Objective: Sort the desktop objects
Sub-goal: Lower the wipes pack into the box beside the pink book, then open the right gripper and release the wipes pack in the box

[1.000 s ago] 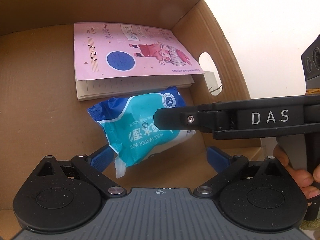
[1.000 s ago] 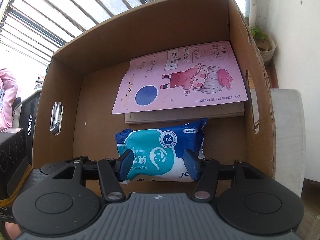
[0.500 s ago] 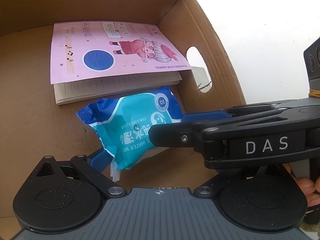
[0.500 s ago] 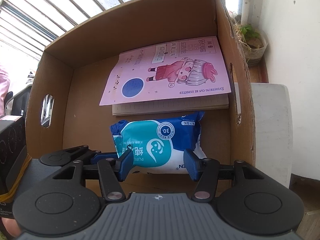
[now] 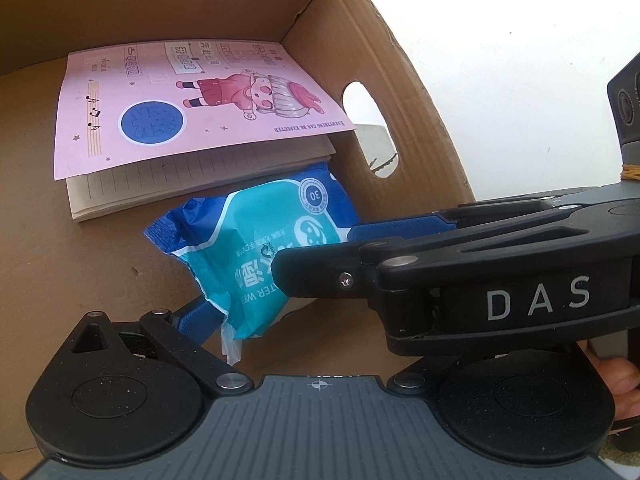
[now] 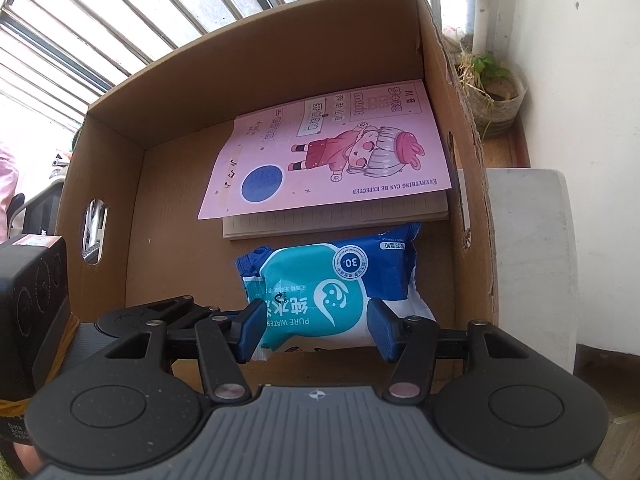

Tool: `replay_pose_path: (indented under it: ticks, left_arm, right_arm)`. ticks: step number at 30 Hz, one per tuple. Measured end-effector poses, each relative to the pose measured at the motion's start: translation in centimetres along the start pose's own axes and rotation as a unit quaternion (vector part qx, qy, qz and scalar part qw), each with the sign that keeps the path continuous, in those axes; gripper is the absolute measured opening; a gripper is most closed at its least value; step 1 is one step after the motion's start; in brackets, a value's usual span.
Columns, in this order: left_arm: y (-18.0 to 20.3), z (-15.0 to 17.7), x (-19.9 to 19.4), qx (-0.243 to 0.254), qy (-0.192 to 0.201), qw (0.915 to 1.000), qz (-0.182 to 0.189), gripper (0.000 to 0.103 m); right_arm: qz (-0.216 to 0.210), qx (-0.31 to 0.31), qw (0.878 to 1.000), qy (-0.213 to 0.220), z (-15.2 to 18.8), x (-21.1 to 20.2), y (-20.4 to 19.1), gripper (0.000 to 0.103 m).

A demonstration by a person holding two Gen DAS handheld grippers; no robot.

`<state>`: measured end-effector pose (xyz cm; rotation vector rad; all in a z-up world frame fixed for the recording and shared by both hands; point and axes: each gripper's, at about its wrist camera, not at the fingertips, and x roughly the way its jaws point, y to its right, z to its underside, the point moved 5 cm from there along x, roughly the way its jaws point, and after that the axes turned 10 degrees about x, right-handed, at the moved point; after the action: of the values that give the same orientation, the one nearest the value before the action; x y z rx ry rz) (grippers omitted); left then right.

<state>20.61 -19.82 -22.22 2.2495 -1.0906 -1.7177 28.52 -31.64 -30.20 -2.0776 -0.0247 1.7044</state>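
Barred window (image 6: 120,20) behind the box. Potted plant (image 6: 494,80) at the white wall's (image 6: 580,80) foot, beyond the bench's (image 6: 532,240) far edge.

The right gripper (image 5: 352,256) now crosses lower, covering more of the wipes pack (image 5: 256,256)

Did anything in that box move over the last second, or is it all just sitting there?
Barely. The right tool still grips the wet wipes pack over the cardboard box; nothing was let go. The left tool's view slid sideways, with the right tool crossing lower in it. The pink notebook stayed put.
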Motion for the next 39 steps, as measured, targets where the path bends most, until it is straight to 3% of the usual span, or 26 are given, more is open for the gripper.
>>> replay_pose_path:
  ticks: [7, 21, 31, 39]
  left_arm:
    - [-1.3, -0.3, -0.8, -0.038, 0.01, 0.9992, -0.001, 0.1]
    - [0.0, -1.3, 0.3, -0.022, -0.002, 0.9997, 0.013, 0.101]
    - [0.3, -1.1, 0.4, -0.024, -0.003, 0.9997, 0.003, 0.102]
    - [0.6, 0.5, -3.4, -0.023, 0.043, 0.9984, -0.029, 0.102]
  right_arm:
    - [-0.017, 0.019, 0.999, 0.037, -0.8, -1.8, 0.5, 0.059]
    - [-0.036, 0.057, 0.996, 0.062, -1.8, -3.1, 2.4, 0.059]
    - [-0.041, 0.064, 0.994, 0.082, -1.6, -4.1, 2.7, 0.059]
    - [-0.07, 0.061, 0.989, 0.111, -0.2, -6.1, 1.9, 0.06]
